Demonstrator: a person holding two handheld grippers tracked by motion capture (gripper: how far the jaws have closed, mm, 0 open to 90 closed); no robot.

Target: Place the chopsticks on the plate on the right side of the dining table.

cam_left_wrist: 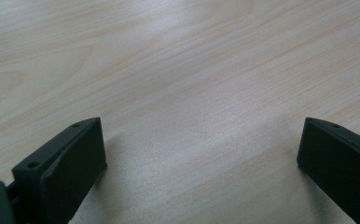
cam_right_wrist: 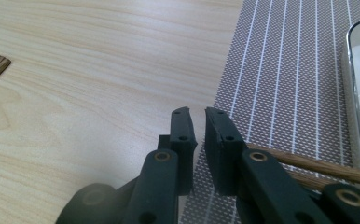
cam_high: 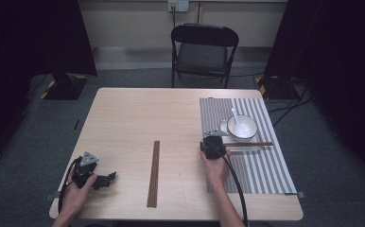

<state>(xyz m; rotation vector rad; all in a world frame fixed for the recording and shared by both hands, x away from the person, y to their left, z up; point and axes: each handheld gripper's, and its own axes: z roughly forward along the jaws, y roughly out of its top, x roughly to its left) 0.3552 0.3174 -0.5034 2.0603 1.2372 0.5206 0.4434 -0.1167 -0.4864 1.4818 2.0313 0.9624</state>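
Broadly, the table [cam_high: 124, 118] poses no hazard. The trouble lies on the striped placemat [cam_high: 261, 170] at its right side. A careless push could drag this light mat, and the bowl [cam_high: 242, 127] with its spoon [cam_high: 235, 116] would ride along or tip.

The left gripper [cam_left_wrist: 201, 140] rests low at the near left, its jaws wide apart and holding nothing, so it seems harmless. The right gripper [cam_right_wrist: 197, 121] sits at the mat's left edge with its jaws nearly together and nothing between them.

The chopsticks [cam_right_wrist: 318, 165] lie across the mat just in front of the bowl, their end tucked beside the right jaw. A sideways nudge could roll them apart, or knock them into the bowl.
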